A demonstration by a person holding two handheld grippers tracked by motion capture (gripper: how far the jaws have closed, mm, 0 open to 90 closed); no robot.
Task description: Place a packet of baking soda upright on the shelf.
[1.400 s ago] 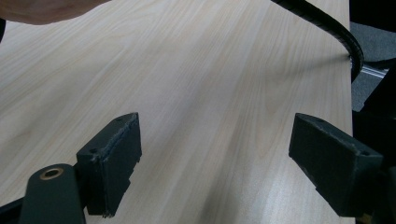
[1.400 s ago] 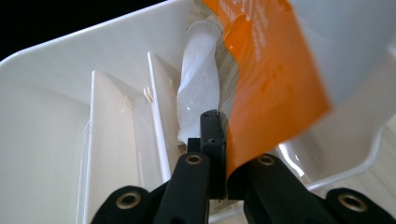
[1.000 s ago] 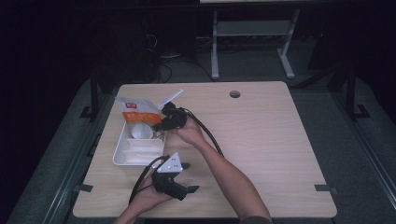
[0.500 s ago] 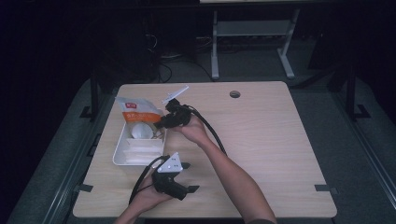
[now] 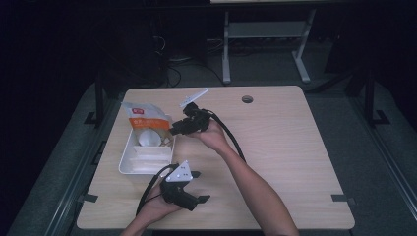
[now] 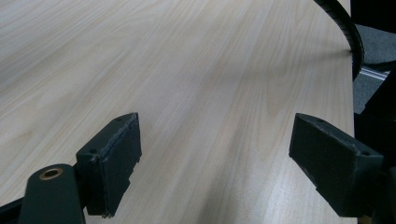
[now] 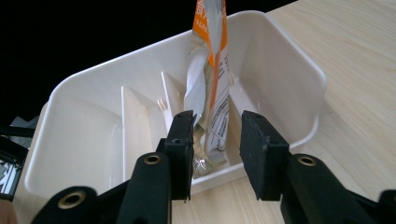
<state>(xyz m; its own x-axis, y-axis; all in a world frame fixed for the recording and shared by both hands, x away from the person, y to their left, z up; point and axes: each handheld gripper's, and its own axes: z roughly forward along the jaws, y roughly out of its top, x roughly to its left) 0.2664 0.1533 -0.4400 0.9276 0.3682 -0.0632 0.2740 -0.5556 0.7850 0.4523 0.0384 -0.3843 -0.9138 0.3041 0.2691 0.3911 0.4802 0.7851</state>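
Right gripper view: orange-and-white packet (image 7: 212, 88) upright in white tray (image 7: 289, 65), between part-open, just-widening right tongs (image 7: 217, 140), unheld.

The left gripper (image 6: 215, 154) holds its two black jaws wide apart above the pale wooden table (image 6: 196, 70); a black ribbed cable (image 6: 348, 35) curves beyond its right jaw.

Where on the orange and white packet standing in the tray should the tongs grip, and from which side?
Probably the packet by its flat upper part, jaws on its two faces, coming from above: it stands on edge, and the tray walls crowd its lower end.
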